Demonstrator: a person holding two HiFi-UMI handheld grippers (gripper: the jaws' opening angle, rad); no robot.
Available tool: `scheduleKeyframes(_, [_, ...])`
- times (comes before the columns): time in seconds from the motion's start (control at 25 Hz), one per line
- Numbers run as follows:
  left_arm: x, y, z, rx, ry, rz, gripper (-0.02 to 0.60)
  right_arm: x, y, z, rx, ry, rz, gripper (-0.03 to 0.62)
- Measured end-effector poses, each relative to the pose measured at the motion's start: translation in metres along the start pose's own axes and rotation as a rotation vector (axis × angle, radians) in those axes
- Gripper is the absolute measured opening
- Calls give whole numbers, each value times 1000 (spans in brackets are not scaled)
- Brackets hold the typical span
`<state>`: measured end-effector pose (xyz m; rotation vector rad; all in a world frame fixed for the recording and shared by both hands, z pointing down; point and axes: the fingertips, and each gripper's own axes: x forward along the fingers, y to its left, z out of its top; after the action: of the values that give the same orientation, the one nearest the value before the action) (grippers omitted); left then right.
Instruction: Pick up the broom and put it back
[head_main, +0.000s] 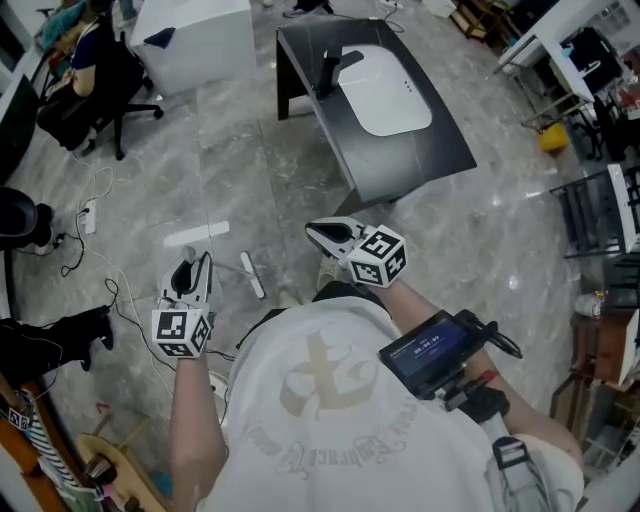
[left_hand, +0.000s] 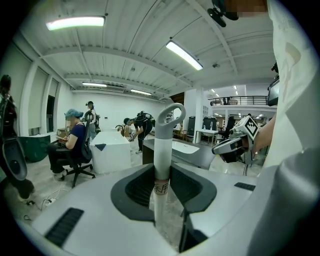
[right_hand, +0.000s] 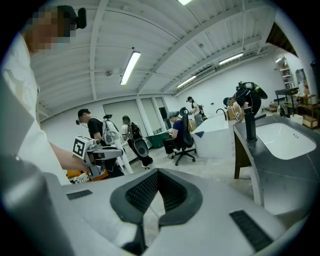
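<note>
1. Nearest, at the bottom middle of the left gripper view, the left gripper is being squeezed onto the broom. The white pole is being pinched between the two dark pads.
2. The pole is being held standing up in the middle of that view, with its grey hook at the top end. The brush end is not being shown in any view.
3. At the bottom middle of the right gripper view, the right gripper is being held closed, tips together, with nothing inside.
4. In the head view, both grippers are being held out over the grey floor, well apart. The left one is being shown at the lower left and the right one near the middle.
5. Farther off, at the upper middle of the head view, a dark table with a white sink is being shown. A seated person is being shown at the left of the left gripper view.
6. The picking up looks done, so the putting-back step is probably being worked on now.
7. Next, the spot where the broom belongs is likely being looked for, and no view is showing it. A firm squeeze is being called for until the pole is resting or hanging by its hook. Only then should the left gripper be opened.
</note>
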<state>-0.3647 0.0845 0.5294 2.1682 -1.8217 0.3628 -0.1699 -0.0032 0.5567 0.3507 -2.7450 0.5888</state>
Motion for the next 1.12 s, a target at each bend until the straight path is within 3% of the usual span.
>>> scheduleKeyframes(0.64, [-19, -15, -5, 21, -16, -23, 106, -22, 8, -18, 29, -4, -47, 17])
scheduleKeyframes(1.12, [9, -23, -6, 18, 24, -47, 106, -66, -11, -41, 106, -41, -177, 17])
